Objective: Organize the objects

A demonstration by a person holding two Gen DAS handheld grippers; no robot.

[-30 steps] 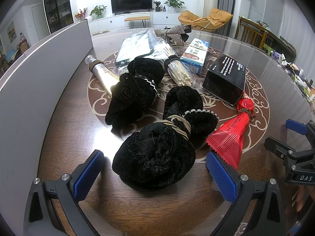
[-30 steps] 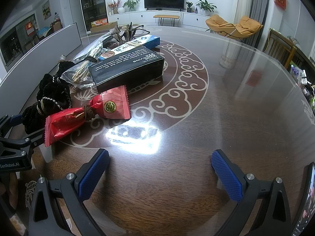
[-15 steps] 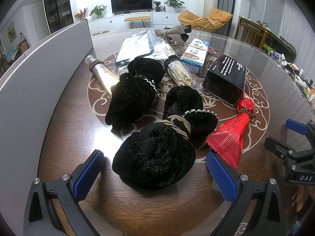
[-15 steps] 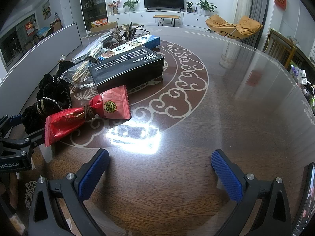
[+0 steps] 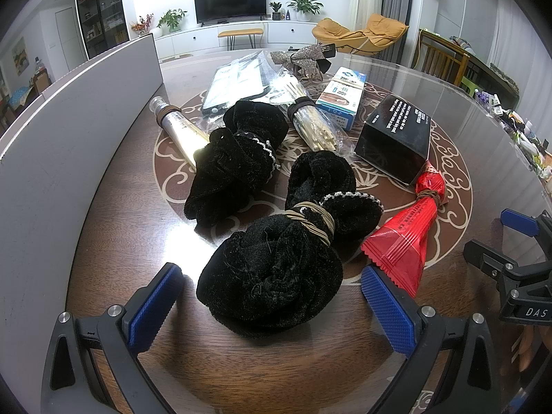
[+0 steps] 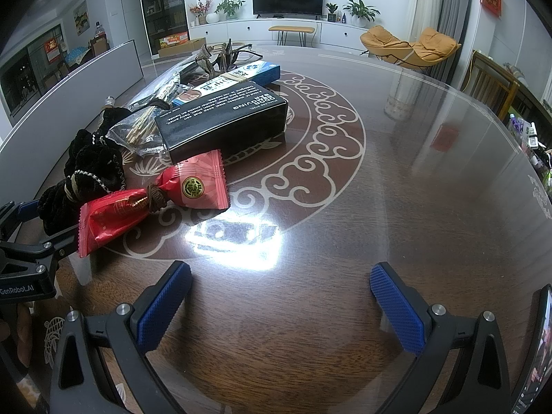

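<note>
Velvet pouch lies between the left tool's spread fingers; right tool gapes over bare worktop.

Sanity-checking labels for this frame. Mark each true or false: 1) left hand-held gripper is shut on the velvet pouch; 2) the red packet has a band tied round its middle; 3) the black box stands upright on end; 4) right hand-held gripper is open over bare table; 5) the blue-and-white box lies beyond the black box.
1) False. The left hand-held gripper is open, the black velvet pouch lying between its fingers.
2) True: red packet.
3) False. The black box lies flat.
4) True: right hand-held gripper, table.
5) True: blue-and-white box.
</note>
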